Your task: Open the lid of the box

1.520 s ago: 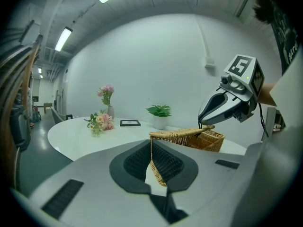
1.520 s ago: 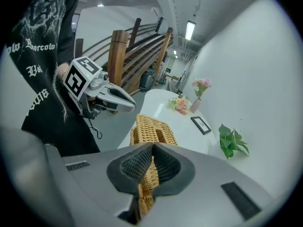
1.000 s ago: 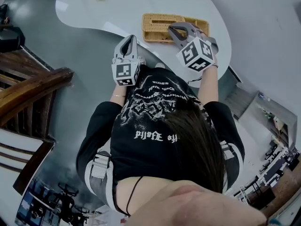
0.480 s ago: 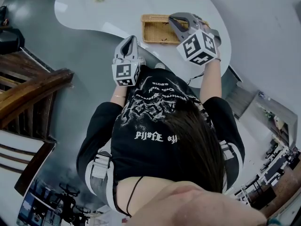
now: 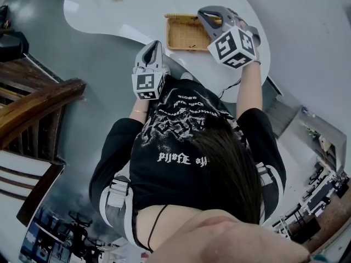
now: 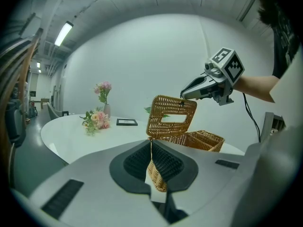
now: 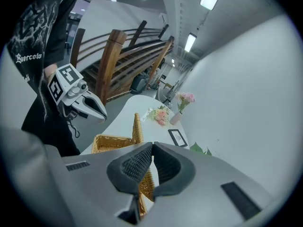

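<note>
The lid (image 6: 171, 116) of the wicker box (image 5: 186, 34) is standing nearly upright, hinged along the box's far side, with the divided inside lying open beside it. The box is sitting on the near part of the white table (image 5: 109, 15), in front of the person. The right gripper (image 6: 184, 94) is pinching the lid's top edge — its jaws are closed together on the wicker rim. The left gripper (image 5: 153, 45) is hovering off the table's edge, close to the person's chest, well apart from the box; its jaws are pressed together with nothing between them. Farther along the table, a small bunch of flowers (image 6: 97, 119) is lying near a vase of flowers (image 6: 103, 91) and a dark picture frame (image 6: 127, 122).
</note>
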Motion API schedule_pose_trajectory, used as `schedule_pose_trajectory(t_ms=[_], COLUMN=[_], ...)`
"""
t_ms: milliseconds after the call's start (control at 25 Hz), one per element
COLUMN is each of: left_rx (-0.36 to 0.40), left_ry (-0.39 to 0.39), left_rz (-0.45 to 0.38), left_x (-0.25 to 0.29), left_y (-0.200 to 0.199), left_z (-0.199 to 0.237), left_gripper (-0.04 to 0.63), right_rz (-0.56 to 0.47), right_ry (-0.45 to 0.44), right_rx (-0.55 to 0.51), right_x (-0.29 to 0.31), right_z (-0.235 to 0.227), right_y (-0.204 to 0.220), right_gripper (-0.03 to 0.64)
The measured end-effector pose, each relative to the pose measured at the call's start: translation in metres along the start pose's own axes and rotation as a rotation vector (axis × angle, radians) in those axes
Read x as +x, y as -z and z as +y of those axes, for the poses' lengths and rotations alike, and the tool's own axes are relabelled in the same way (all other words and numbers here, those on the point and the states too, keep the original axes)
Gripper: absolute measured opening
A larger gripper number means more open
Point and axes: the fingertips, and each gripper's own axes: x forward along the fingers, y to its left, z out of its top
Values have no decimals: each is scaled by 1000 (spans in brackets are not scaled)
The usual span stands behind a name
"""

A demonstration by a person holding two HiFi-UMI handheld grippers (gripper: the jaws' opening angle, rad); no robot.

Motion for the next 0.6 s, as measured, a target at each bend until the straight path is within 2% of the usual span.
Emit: schedule_pose_trajectory(t_ms=[600], left_rx=[-2], left_ry=[-13], left_rz=[9], left_x=[2], left_y=[-6], left_z=[13], left_gripper=[25], right_rz=[9], right_ry=[8], right_rx=[-23], right_x=[20], right_z=[-33], right_y=[-2], right_gripper=[35])
